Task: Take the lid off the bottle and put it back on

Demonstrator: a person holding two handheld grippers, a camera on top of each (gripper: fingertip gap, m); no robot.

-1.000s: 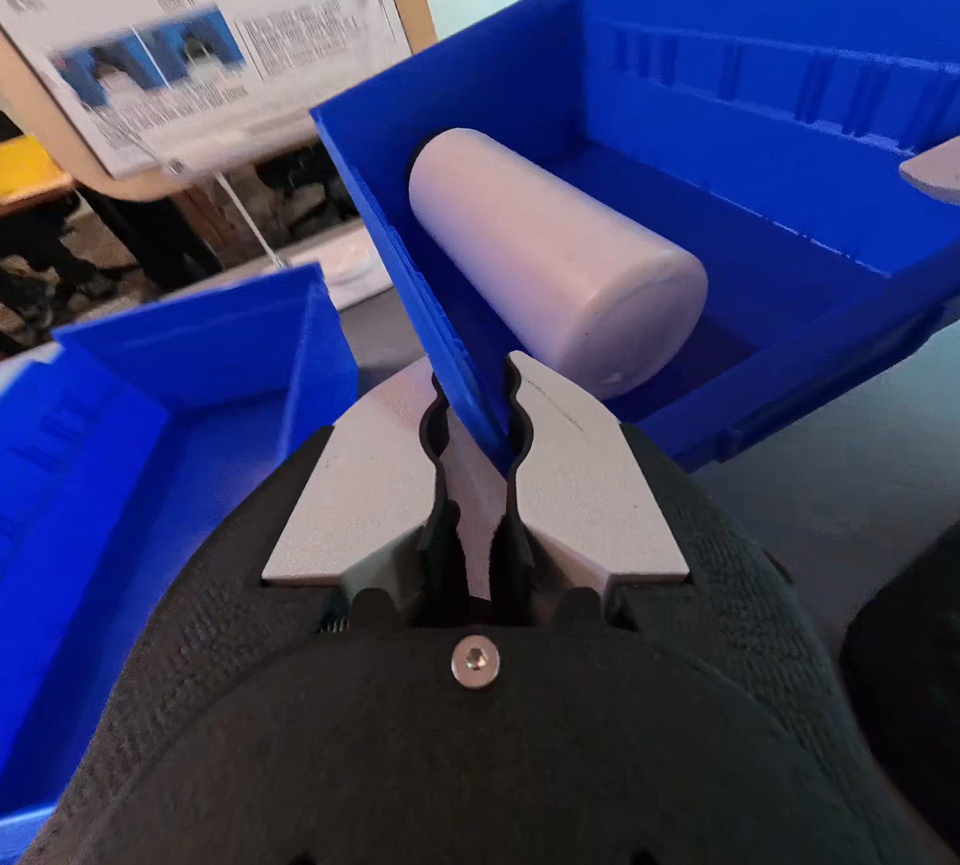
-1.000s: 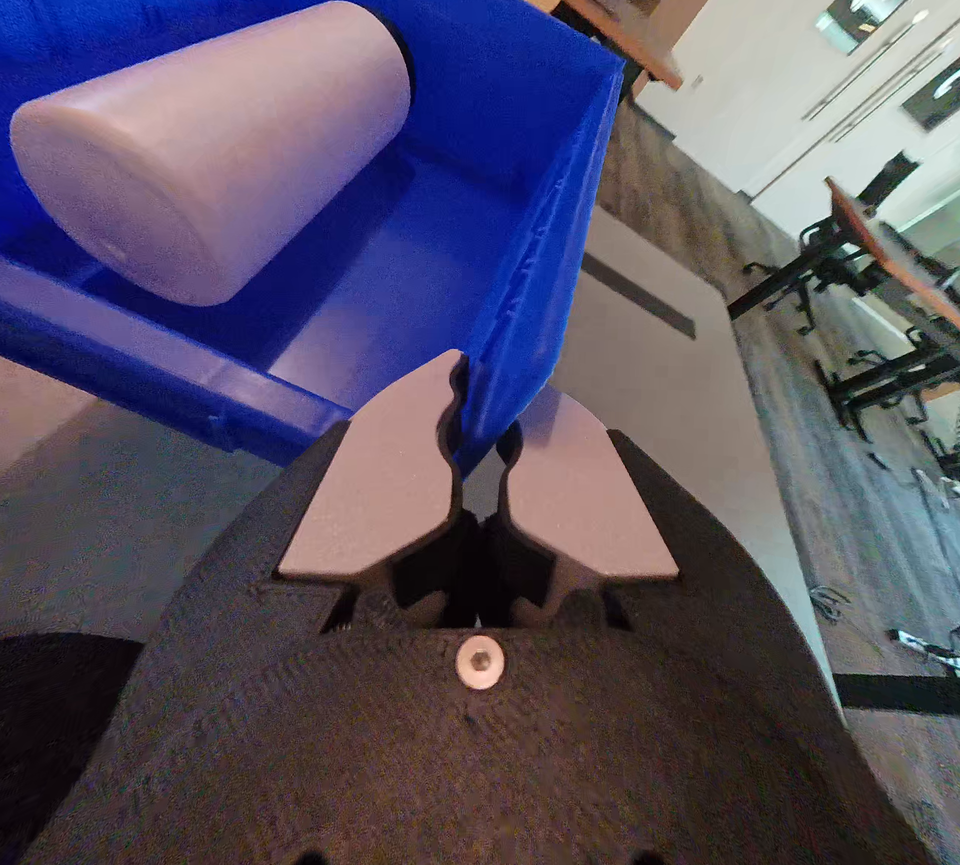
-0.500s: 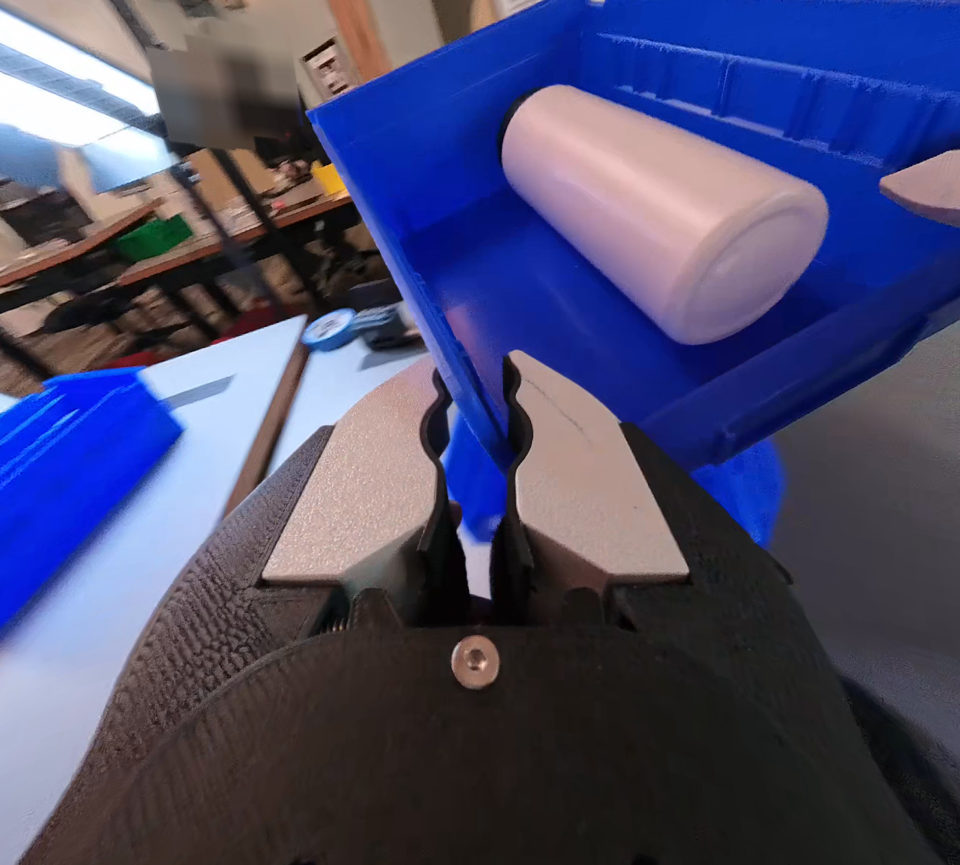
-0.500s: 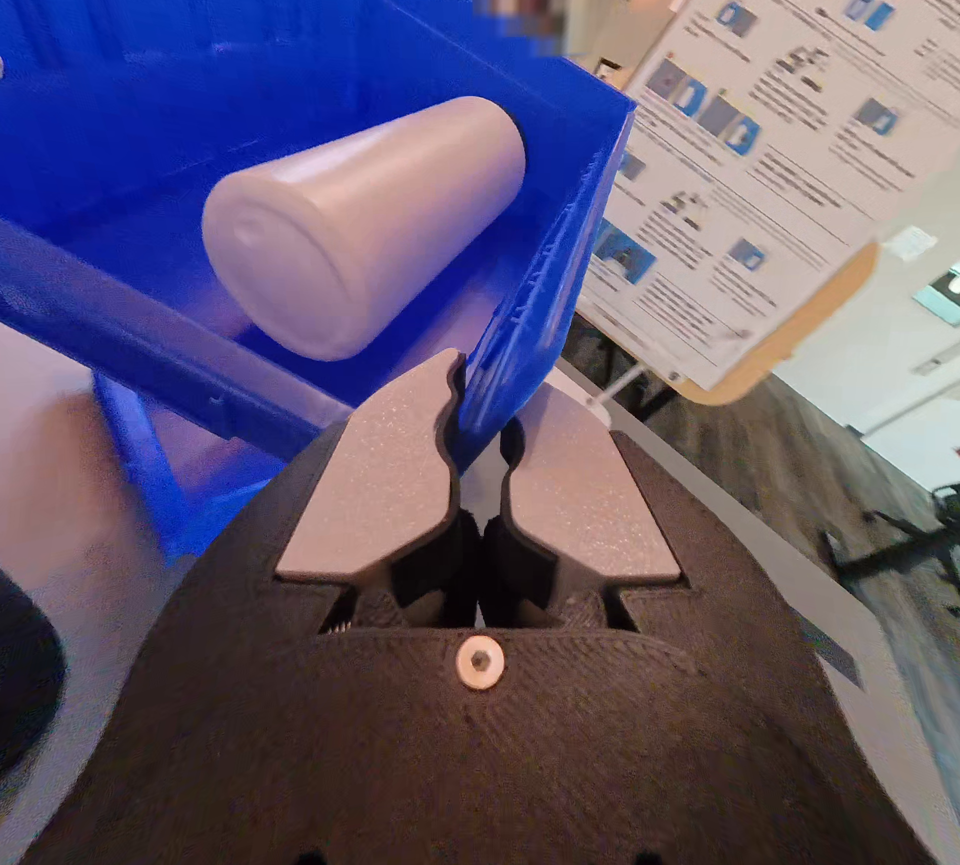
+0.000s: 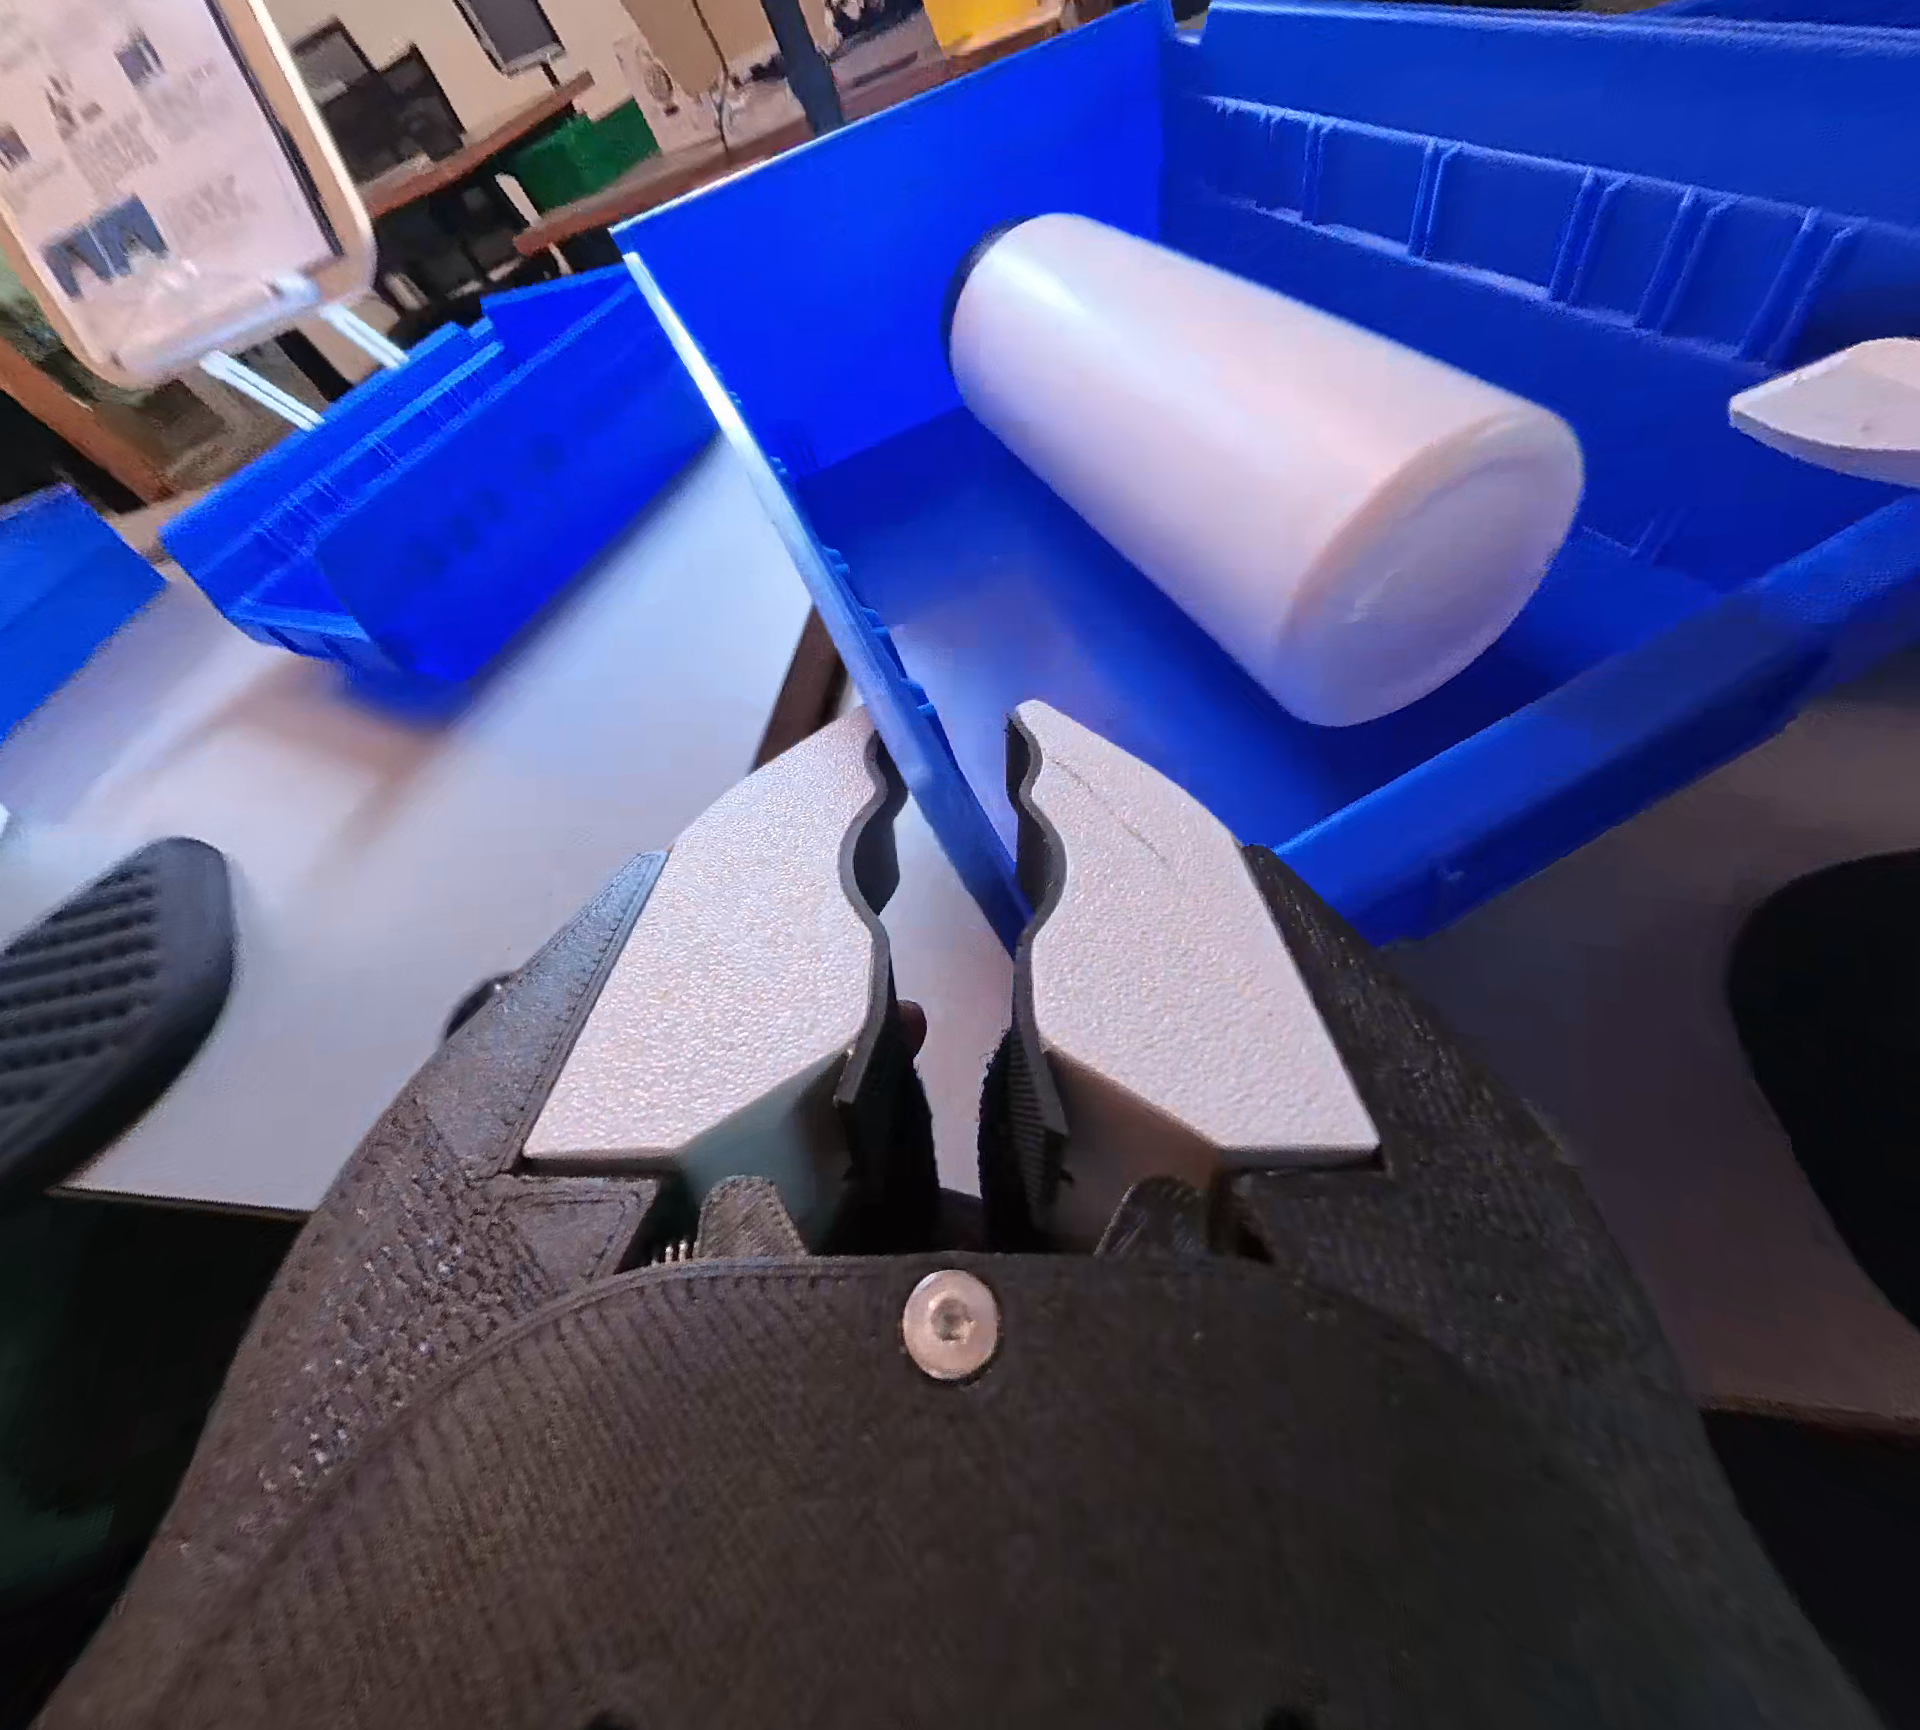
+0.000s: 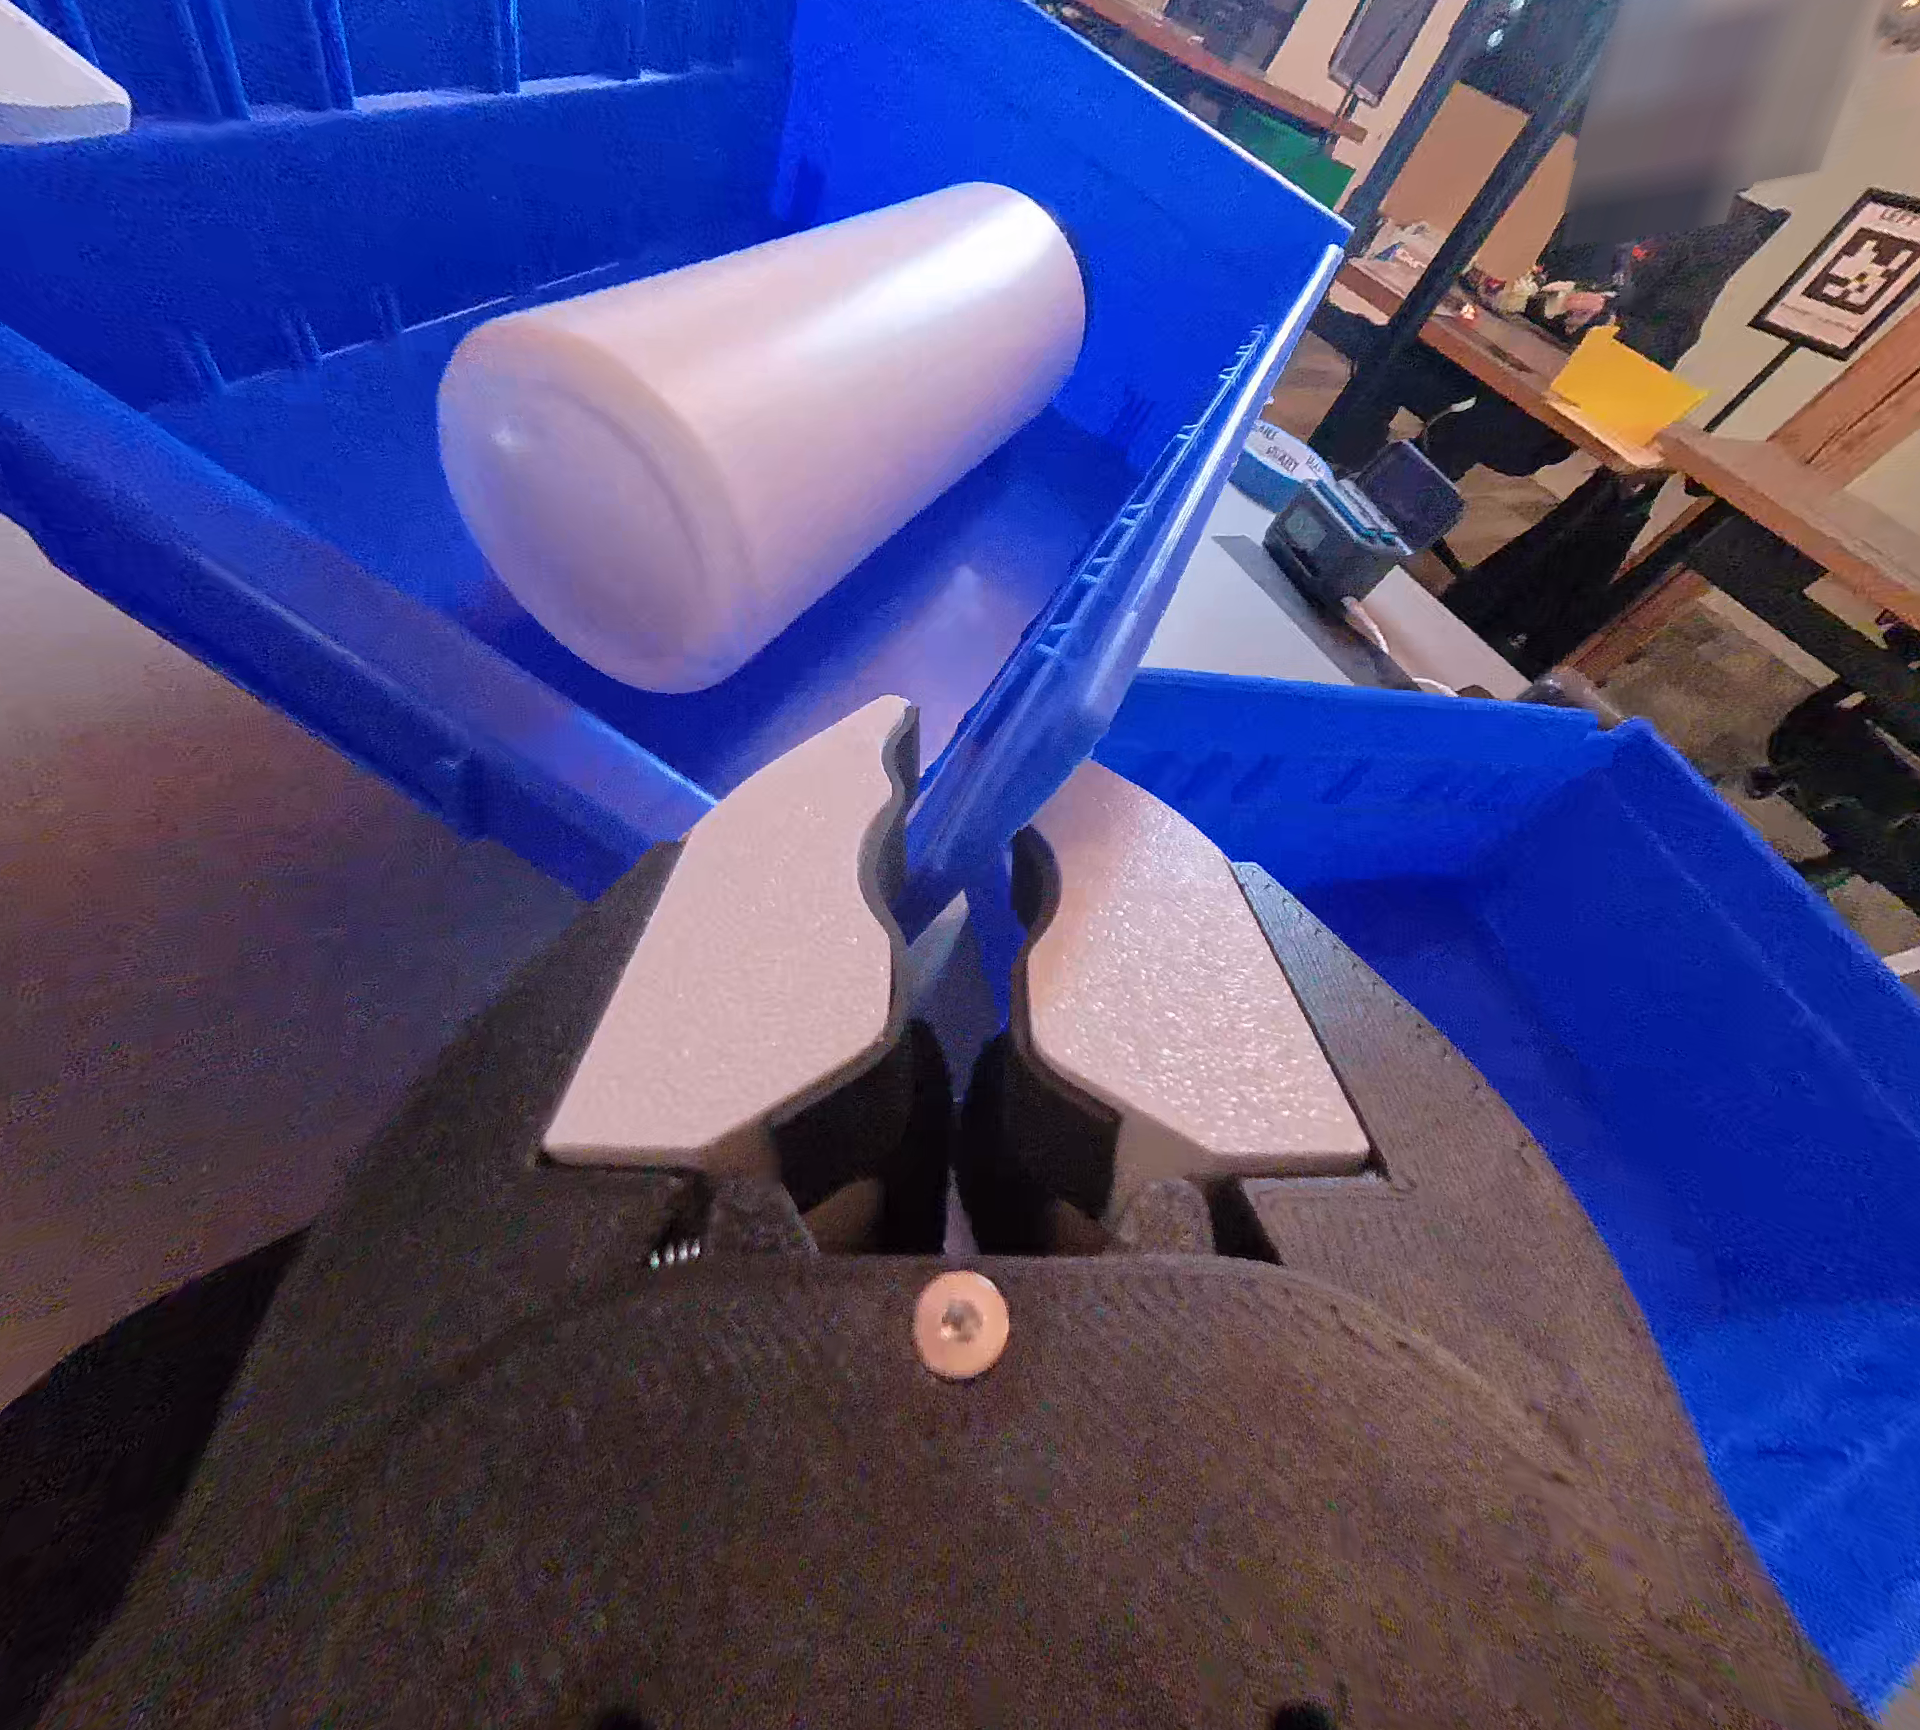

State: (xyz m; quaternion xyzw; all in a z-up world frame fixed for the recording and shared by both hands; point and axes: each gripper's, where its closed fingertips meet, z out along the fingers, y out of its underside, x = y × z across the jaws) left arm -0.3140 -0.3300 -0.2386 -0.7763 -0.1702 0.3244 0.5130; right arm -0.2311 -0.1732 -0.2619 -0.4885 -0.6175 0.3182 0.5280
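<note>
A white bottle (image 5: 1247, 475) lies on its side in a blue bin (image 5: 1558, 153), its flat bottom end towards me. It also shows in the right wrist view (image 6: 748, 433). Its lid end points at the far wall and is mostly hidden. My left gripper (image 5: 945, 745) is shut on the bin's left side wall. My right gripper (image 6: 966, 776) is shut on the bin's right side wall (image 6: 1143, 537). The bin hangs between the two grippers above the table. The right gripper's fingertip (image 5: 1829, 423) shows at the edge of the left wrist view.
A grey table (image 5: 416, 849) lies below, with another blue bin (image 5: 447, 485) on its left and one (image 6: 1558, 953) under the right gripper. A poster board (image 5: 135, 122) stands far left. A small camera (image 6: 1340, 527) and a tape roll sit on the table. Desks stand behind.
Both grippers have swung round with the bin held between them, so the background has shifted. The bottle has rolled away from the left wall towards the right wall.
</note>
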